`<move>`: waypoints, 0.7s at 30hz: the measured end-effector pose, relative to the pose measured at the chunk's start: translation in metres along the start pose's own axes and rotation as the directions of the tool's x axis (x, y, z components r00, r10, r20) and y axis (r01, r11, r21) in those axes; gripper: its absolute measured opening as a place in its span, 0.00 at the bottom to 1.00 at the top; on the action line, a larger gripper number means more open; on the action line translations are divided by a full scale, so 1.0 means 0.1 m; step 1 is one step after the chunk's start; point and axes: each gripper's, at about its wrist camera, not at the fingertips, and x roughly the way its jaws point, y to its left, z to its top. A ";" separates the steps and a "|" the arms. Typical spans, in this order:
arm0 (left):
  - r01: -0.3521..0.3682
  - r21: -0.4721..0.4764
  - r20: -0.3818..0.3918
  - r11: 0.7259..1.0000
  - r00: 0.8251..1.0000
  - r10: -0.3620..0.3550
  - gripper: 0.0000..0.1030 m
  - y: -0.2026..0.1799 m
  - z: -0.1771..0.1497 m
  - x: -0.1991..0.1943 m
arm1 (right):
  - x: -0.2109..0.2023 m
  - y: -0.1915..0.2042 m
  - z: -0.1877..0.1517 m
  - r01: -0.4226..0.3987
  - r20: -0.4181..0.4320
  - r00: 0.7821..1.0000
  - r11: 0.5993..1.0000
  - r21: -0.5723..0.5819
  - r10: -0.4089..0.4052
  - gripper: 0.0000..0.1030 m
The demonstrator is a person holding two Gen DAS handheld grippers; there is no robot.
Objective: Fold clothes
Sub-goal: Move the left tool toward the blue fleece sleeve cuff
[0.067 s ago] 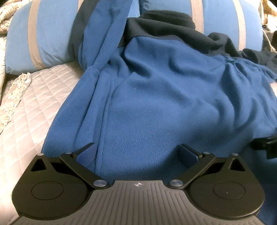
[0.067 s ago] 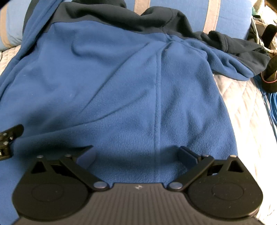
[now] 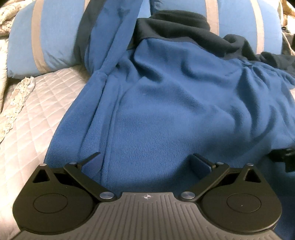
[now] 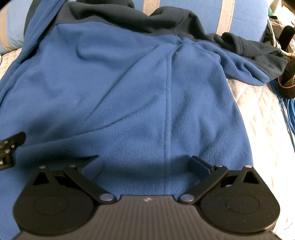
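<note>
Two grippers under my control, both with jaws spread wide and empty. Left gripper (image 3: 146, 163): low over the hem end of the blue fleece jacket (image 3: 166, 110), a lengthwise fold of fleece running up from beside its left finger. Right gripper (image 4: 146, 164): over the same hem, a straight seam passing between its fingers. Jacket: lying back-up on my quilted bedspread (image 3: 36, 110), dark navy collar (image 4: 114, 16) against the blue striped pillows (image 3: 51, 37), one sleeve (image 4: 245, 61) crumpled to the right, the other draped up the pillow. Blue cables (image 4: 287, 114) at the bed's right edge
</note>
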 end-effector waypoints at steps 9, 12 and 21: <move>-0.042 -0.003 0.026 0.999 0.999 0.042 1.00 -0.07 -0.04 0.02 | 0.00 0.06 -0.01 -0.016 0.034 0.999 1.000 -0.024 0.017 1.00; -0.056 -0.004 0.035 0.998 0.998 0.056 1.00 -0.09 -0.06 0.03 | 0.04 0.03 0.03 -0.009 0.008 1.000 0.999 -0.043 0.009 1.00; -0.041 -0.018 0.073 0.999 0.996 0.042 1.00 -0.07 -0.08 0.00 | 0.04 -0.07 -0.07 -0.029 -0.011 1.000 0.996 -0.082 0.028 1.00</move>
